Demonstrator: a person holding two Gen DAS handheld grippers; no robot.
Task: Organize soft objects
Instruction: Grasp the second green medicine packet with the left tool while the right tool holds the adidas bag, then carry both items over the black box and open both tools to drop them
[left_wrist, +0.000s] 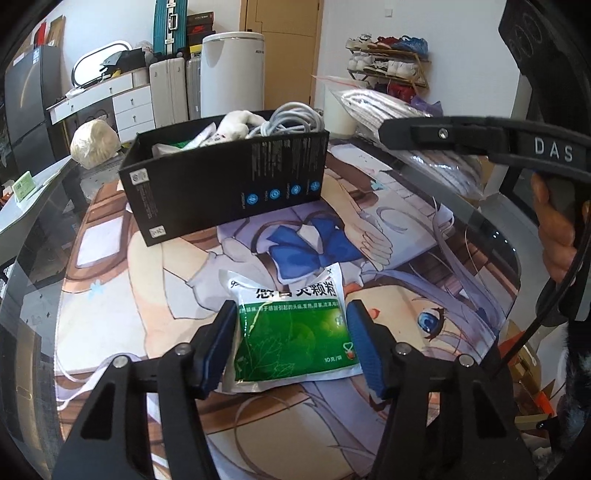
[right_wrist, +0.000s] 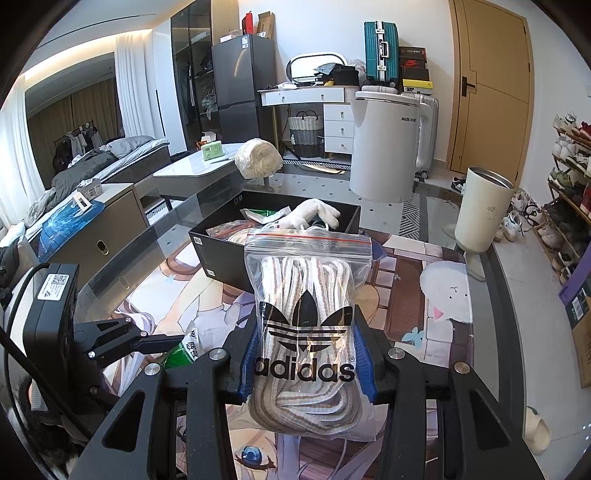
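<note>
Sorting looks partly done: black box (left_wrist: 225, 177) already holds a plush toy (left_wrist: 236, 125) and cables (left_wrist: 291, 118), right gripper (right_wrist: 308, 365) is clamped on the laces bag (right_wrist: 308, 332) near it, left gripper (left_wrist: 291, 343) straddles, jaws apart, the green sachet (left_wrist: 291, 328) lying on the mat (left_wrist: 110, 295)

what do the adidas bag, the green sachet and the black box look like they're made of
Adidas bag: clear, glossy thin plastic, judging by its see-through creased walls and red zip strip; the striped laces inside look woven.
Green sachet: probably printed plastic or foil laminate, shiny and wrinkled with sealed edges.
Black box: likely matte printed cardboard, with straight thin walls and sharp folded corners.
</note>
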